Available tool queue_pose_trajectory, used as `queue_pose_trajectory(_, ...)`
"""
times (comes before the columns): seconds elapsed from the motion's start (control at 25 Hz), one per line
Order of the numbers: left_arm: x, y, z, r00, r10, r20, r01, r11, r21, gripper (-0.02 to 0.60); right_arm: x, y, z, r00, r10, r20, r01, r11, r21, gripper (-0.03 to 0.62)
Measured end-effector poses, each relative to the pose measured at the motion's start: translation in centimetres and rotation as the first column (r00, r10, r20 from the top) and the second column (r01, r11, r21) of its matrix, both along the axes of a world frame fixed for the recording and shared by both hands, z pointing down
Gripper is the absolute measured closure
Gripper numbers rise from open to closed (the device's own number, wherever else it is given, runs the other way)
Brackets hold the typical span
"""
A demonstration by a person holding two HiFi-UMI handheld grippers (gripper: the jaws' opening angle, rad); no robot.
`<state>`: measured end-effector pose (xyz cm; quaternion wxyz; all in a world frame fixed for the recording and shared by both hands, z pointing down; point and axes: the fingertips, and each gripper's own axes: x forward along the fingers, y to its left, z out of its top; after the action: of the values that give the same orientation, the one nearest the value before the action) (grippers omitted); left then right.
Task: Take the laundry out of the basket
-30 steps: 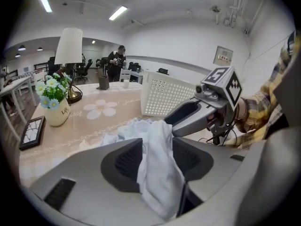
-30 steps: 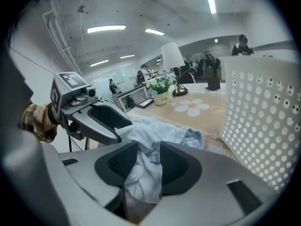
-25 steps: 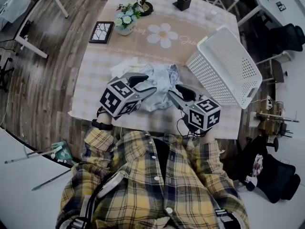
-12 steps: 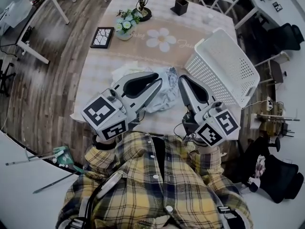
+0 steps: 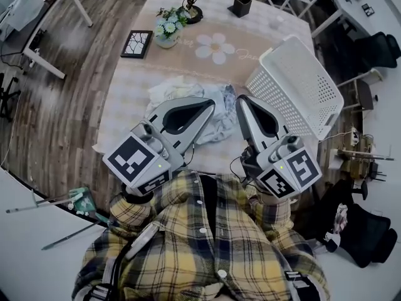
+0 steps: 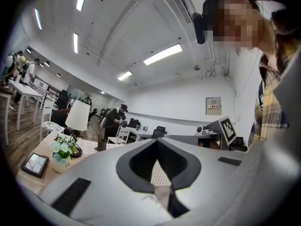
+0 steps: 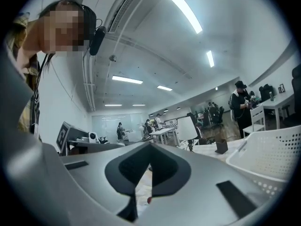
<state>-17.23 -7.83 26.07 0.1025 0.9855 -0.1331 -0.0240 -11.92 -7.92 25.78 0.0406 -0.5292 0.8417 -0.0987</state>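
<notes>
A checked table (image 5: 128,99) stands on wood flooring in an open office. The white basket (image 5: 294,86) sits at its right edge, its long axis running along that edge. The pale laundry (image 5: 178,93) lies heaped just left of the basket, spread crosswise. Left gripper (image 5: 210,106) and right gripper (image 5: 240,102), nearer than the basket, have just clenched, empty. Only the gripper views show ceiling lights (image 7: 183,4); only the head view shows the laundry.
</notes>
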Motion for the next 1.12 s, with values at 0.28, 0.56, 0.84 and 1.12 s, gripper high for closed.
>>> queue_pose_trajectory(0.28,-0.4,-0.1,-0.2,1.000,-0.026,0.008,0.026,0.999,0.030,0.568,0.6,0.4,0.1,1.000,0.026,-0.009,-0.026,1.000,0.010,0.600)
queue_pose_trajectory(0.56,-0.5,-0.2,-0.2,0.999,-0.045,0.015,0.044,0.998,0.043,0.568,0.4,0.5,0.6,0.999,0.022,-0.024,-0.022,1.000,0.001,0.600)
queue_pose_trajectory(0.84,-0.9,0.0,0.1,0.998,-0.058,0.030,0.057,0.997,0.048,0.568,0.0,0.6,0.9,1.000,0.012,-0.023,-0.012,1.000,-0.009,0.600)
queue_pose_trajectory(1.12,-0.6,0.0,0.3,0.998,-0.055,0.036,0.053,0.998,0.045,0.568,-0.1,0.4,1.0,1.000,-0.006,-0.025,0.006,1.000,-0.013,0.600)
